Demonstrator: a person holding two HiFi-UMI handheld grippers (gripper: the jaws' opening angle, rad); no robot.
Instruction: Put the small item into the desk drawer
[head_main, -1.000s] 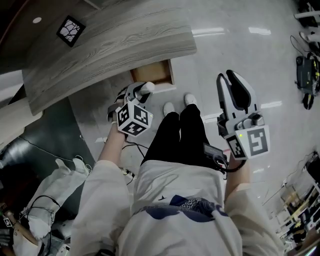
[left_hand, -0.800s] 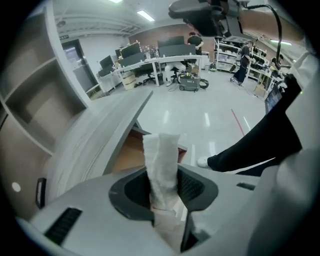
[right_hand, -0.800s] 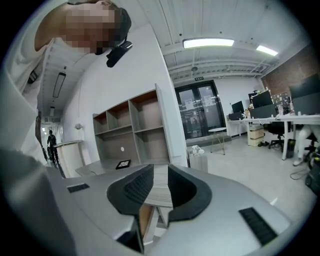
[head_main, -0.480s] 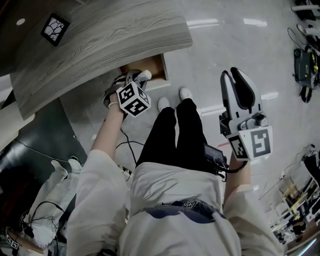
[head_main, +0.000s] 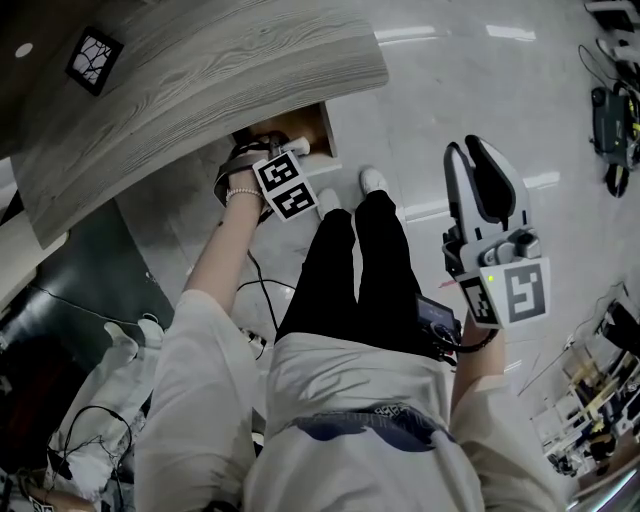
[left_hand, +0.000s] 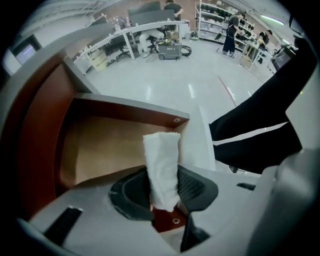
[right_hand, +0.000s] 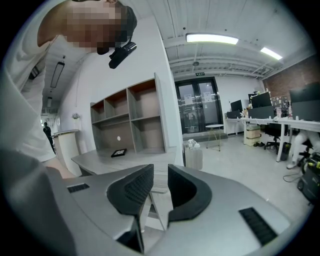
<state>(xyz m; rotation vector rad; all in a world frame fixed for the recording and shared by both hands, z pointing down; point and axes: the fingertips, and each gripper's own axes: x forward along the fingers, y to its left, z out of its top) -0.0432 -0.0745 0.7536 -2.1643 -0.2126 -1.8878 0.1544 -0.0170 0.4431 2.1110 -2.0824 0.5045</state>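
The desk drawer (head_main: 292, 127) stands pulled out under the grey wood-grain desk top (head_main: 200, 70). In the left gripper view the drawer's bare wooden floor (left_hand: 100, 147) lies just ahead, with its white front panel (left_hand: 204, 145) at right. My left gripper (left_hand: 162, 187) is shut on a small white folded item (left_hand: 162, 160), which sticks up between the pads over the drawer's near corner. Seen from the head, that gripper (head_main: 280, 160) reaches in at the drawer's edge. My right gripper (head_main: 478, 170) hangs apart at the right, held up over the floor. Its jaws (right_hand: 159, 187) stand slightly apart with nothing between them.
The person's legs and white shoes (head_main: 372, 180) stand right beside the drawer. A black square tile (head_main: 93, 55) lies on the desk. Cables and a white bag (head_main: 90, 420) sit on the floor at lower left; gear (head_main: 610, 130) lines the right edge.
My left gripper has carried the white item forward from in front of the legs to the drawer's opening. The right gripper has hardly moved.
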